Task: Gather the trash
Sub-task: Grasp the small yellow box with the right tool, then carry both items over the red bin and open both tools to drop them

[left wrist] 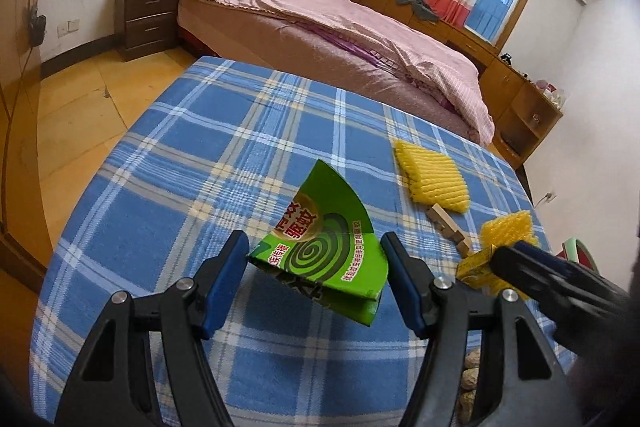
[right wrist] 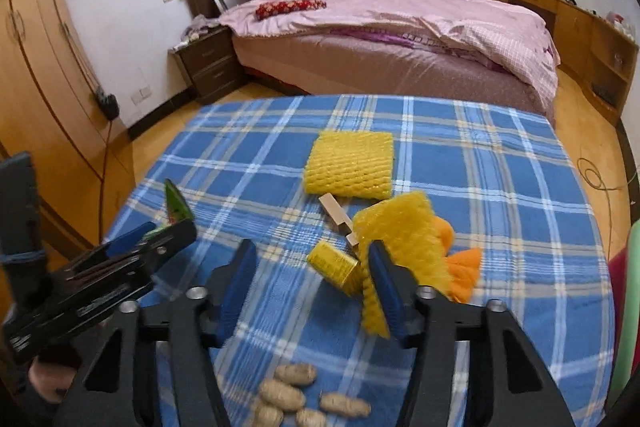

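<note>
Currently my left gripper (left wrist: 314, 277) is clamped on the green box (left wrist: 326, 247), lifted off the blue plaid table (left wrist: 168, 147). Right gripper (right wrist: 312, 281) hangs unclenched, gripping nothing, by the small yellow box (right wrist: 334, 267). Still uncollected, I judge: foam nets (right wrist: 350, 163), wood block (right wrist: 338, 217), peanuts (right wrist: 294, 393).

Your grippers are matt black plastic, the left gripper (left wrist: 314, 281) and right gripper (right wrist: 312, 283) alike, with ribbed blue pads (left wrist: 228, 279) and shiny metal pins. You see a woven cotton-like tablecloth (left wrist: 180, 155), soft and matt. The green carton (left wrist: 324, 247) is glossy printed cardboard. The yellow foam nets (right wrist: 350, 165) look spongy and meshed. The wooden block (right wrist: 336, 213) is pale and unfinished. The small yellow box (right wrist: 334, 265) seems foil-glossy, though blurred. Peanut shells (right wrist: 288, 393) look rough and dry.
</note>
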Tool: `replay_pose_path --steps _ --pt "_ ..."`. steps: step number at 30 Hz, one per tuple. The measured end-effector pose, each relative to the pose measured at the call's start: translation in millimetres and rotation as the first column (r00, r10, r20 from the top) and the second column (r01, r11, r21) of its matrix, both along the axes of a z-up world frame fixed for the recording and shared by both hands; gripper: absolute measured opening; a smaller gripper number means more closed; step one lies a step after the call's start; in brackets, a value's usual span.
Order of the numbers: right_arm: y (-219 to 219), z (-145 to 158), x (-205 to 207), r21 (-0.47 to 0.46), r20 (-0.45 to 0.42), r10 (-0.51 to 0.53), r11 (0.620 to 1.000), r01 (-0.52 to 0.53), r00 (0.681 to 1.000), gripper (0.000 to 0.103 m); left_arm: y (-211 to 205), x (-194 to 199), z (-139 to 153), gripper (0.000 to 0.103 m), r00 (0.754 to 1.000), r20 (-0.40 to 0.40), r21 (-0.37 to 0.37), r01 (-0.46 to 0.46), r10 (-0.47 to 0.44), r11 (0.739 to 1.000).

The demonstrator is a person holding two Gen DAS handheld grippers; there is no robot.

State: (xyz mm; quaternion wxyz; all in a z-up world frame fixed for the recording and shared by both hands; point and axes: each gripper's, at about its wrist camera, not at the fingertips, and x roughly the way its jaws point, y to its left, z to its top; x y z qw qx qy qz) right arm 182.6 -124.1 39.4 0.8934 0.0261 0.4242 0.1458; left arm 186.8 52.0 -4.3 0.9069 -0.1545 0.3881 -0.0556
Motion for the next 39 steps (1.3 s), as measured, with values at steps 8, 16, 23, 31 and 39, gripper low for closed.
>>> replay_pose_path --steps 8,16,23,31,39 --pt "6 -21 10 -0.026 -0.044 0.018 0.999 -0.019 0.999 0.029 -5 0 1 0.068 1.0 0.009 -0.003 0.027 -0.026 1.0" --pt "-7 -5 -23 0.076 -0.016 0.032 0.997 -0.031 0.999 0.017 -12 -1 2 0.068 0.998 0.023 -0.008 0.052 -0.052 0.999" --pt "-17 16 -61 0.128 0.034 0.021 0.991 -0.025 0.999 0.017 -22 -9 11 0.068 0.996 0.045 0.017 0.074 -0.075 0.997" --pt "-56 38 -101 0.24 0.079 -0.056 0.97 0.036 0.995 0.017 -42 -33 37 0.068 0.991 0.062 0.035 0.114 -0.116 0.993" --pt "-111 49 -136 0.318 0.101 -0.186 0.937 0.146 0.977 0.017 -75 -58 53 0.068 0.979 0.056 0.009 0.194 -0.194 0.981"
